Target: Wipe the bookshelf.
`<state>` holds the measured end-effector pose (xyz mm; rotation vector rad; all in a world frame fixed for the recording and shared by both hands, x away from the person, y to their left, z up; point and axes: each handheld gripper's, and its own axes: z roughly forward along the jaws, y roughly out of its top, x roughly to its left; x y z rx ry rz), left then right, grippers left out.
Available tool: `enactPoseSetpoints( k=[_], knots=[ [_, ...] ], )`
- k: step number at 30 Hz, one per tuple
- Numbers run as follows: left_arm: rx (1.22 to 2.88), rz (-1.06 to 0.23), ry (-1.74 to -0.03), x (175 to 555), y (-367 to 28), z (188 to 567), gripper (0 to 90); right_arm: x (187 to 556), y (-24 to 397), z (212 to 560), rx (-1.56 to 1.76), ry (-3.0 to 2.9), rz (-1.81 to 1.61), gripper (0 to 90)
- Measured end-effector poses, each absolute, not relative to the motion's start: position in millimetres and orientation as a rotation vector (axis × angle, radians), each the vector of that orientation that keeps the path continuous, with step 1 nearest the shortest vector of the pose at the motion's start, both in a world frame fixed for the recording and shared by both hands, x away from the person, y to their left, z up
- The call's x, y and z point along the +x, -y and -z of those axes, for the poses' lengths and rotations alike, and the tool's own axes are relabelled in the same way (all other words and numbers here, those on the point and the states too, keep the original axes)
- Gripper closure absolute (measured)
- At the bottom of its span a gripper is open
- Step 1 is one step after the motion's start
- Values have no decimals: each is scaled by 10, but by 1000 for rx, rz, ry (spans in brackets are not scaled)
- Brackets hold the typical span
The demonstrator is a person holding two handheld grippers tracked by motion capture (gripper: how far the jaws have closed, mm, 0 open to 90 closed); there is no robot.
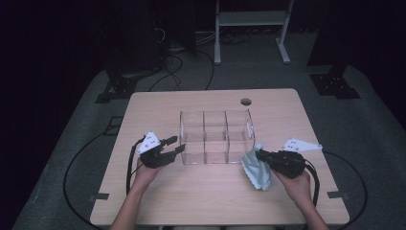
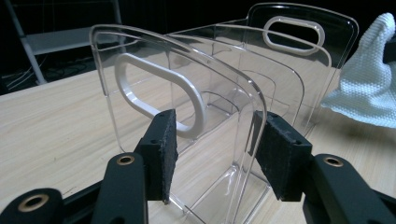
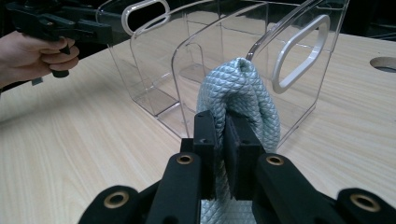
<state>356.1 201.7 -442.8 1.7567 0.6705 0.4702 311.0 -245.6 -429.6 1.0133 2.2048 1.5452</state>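
A clear plastic organizer [image 1: 215,113] with several compartments and a white-rimmed handle hole at each end stands in the middle of the wooden table [image 1: 201,191]. My left gripper [image 1: 175,144] is at its left end. In the left gripper view the jaws stand apart on either side of the near end wall [image 2: 140,51], and the pads [image 2: 164,149] do not press on it. My right gripper [image 3: 223,126] is shut on a pale blue-grey quilted cloth [image 3: 243,88]. The cloth [image 1: 253,170] hangs by the organizer's front right corner.
A round cable hole [image 1: 245,101] sits in the table's far edge. Black cables [image 1: 72,163] trail off both sides onto the grey floor. A white metal rack [image 1: 251,19] stands beyond the table. The person's left hand [image 3: 32,56] shows in the right gripper view.
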Motion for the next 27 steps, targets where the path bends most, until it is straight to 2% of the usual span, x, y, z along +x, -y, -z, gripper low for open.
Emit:
enactPoseSetpoints(
  k=[13, 27],
  knots=[
    [1728, -455, -652, 3513, -2141, 4405, 381, 2933, 2874, 4268, 1104, -2138, -1502, 831],
    [1720, -469, -679, 3523, -2237, 4423, 347, 3244, 3239, 4410, 1287, -2084, -1387, 828]
  ],
)
